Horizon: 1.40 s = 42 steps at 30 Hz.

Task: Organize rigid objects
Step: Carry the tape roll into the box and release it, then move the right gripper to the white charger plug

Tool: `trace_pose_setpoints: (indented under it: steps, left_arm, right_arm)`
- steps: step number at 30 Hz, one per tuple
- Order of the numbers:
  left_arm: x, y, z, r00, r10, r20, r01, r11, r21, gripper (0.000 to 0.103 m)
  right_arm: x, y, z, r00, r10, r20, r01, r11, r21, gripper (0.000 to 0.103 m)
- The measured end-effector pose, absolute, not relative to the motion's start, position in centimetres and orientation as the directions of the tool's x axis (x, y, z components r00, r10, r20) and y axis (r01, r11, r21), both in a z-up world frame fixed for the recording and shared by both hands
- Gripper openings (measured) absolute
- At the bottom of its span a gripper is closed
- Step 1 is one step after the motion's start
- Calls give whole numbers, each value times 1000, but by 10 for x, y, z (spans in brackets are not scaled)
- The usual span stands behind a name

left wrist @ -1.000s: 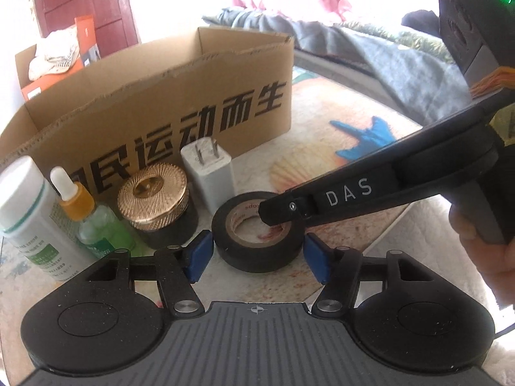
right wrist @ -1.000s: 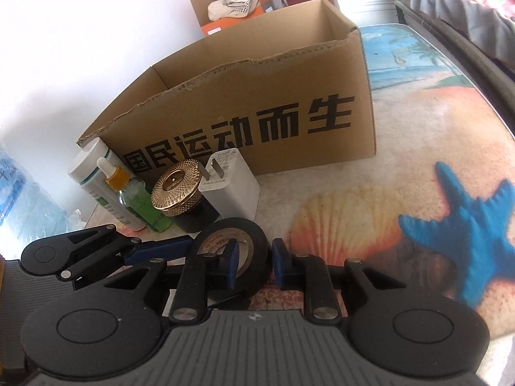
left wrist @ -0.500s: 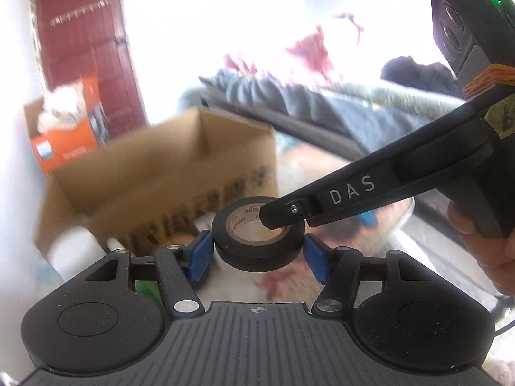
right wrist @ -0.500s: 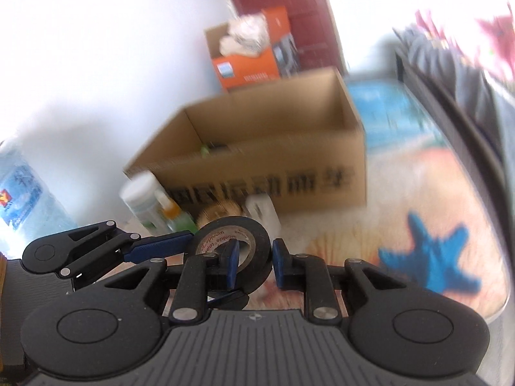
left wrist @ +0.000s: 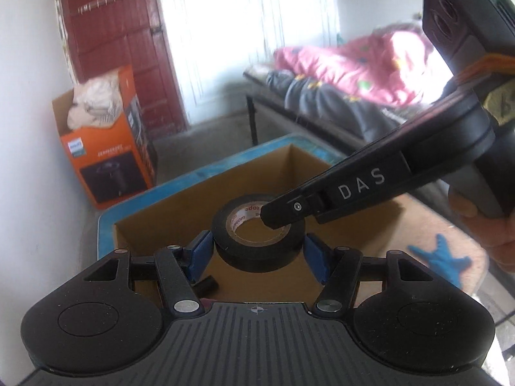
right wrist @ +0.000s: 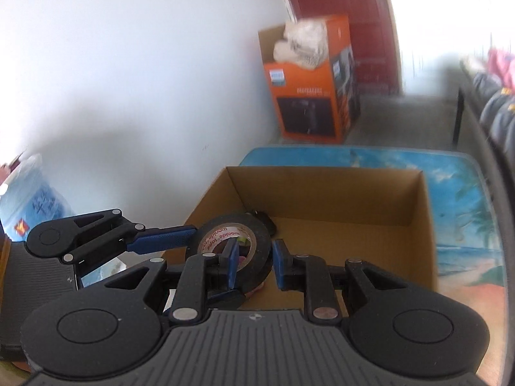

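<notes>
Tape roll hangs over the open box, carried by two grippers at once

The open brown cardboard box (right wrist: pixel 415 199) sits below on the blue beach-print mat (right wrist: pixel 457 186); above it the black roll of electrical tape (left wrist: pixel 257 244) hangs, the left gripper (left wrist: pixel 257 254) half spread with pads on its outer sides, the right gripper (right wrist: pixel 252 263) nearly closed, pinching its wall. Uneven release could tip the roll past the near wall.
</notes>
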<state>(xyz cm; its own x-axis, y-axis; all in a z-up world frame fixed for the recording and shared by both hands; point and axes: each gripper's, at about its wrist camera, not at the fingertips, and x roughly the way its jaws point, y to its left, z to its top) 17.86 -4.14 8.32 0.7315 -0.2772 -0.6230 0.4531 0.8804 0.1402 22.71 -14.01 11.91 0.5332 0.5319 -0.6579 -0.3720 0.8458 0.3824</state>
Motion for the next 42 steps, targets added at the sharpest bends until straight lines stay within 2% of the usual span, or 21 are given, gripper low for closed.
trace_pose_setpoints:
  steps: [4,8,15,22,28,30,32,37,42]
  left_arm:
    - [237,-35,61,636,-225,-738,448,886,116,62]
    - [292,-36,34,535,-176,-826,440,893,95,62]
    - [346,-37,0,428,-106,-898,411,907,89,62]
    - [360,-45,-17,399,-45,-916,428,892,143,63]
    - [362,-48,-27,383,-11,-924,428,888,167,64]
    - [359,-47,-22,395,-11,-919,427,888,173,66]
    - [355,-46,-14,407,-15,-913,422,890,174,71]
    - [334,-38,18,453,-55,-890,400,904,148,78]
    - [287,-19,66,539,-140,-830,386,917,97,81]
  right_arm:
    - [302,-132,85,408,556,-724,-295,831,472,24]
    - [350,-123,46,329,545,-772,-238,838,490,24]
    - [387,-113,-2,258,528,-809,-202,848,489,24]
    - [402,-107,-16,233,502,-833,-193,863,467,25]
    - [407,-109,-19,249,519,-818,-170,854,491,25]
    - [408,-113,-19,260,526,-810,-165,850,500,25]
    - [408,-119,-15,275,537,-798,-156,844,514,26]
    - [388,-143,17,352,583,-732,-155,808,569,26]
    - [329,-174,71,442,656,-612,-205,738,643,26]
